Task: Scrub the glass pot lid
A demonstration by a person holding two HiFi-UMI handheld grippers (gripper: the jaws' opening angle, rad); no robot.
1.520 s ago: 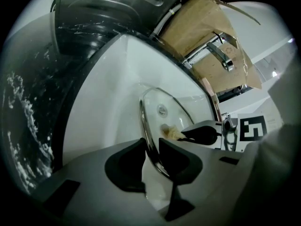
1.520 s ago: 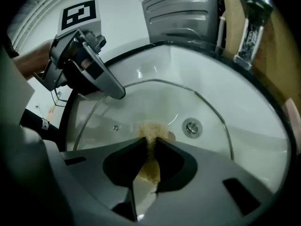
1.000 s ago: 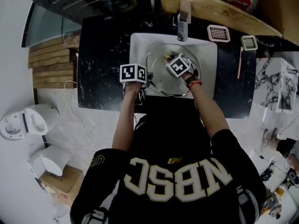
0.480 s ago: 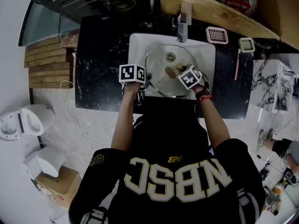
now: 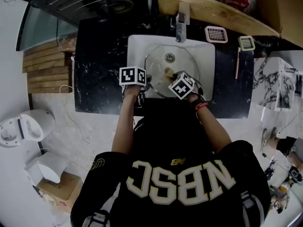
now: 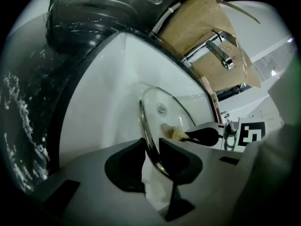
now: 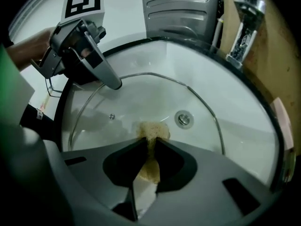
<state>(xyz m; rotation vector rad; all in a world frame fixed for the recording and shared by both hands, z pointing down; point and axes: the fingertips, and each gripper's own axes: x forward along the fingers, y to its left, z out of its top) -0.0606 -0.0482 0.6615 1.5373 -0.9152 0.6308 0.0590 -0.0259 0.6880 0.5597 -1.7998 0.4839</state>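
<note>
While the left gripper (image 6: 150,160) clamps the steel rim (image 6: 143,121) of the round glass pot lid (image 7: 141,95) in the white sink (image 5: 137,46), the right gripper (image 7: 149,158), pinching a tan scouring pad (image 7: 151,130), should press flat and sweep overlapping strokes without levering the lid loose

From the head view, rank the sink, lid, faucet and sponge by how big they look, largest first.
1. sink
2. lid
3. faucet, though it rises toward the camera, which may make it look larger
4. sponge
</note>
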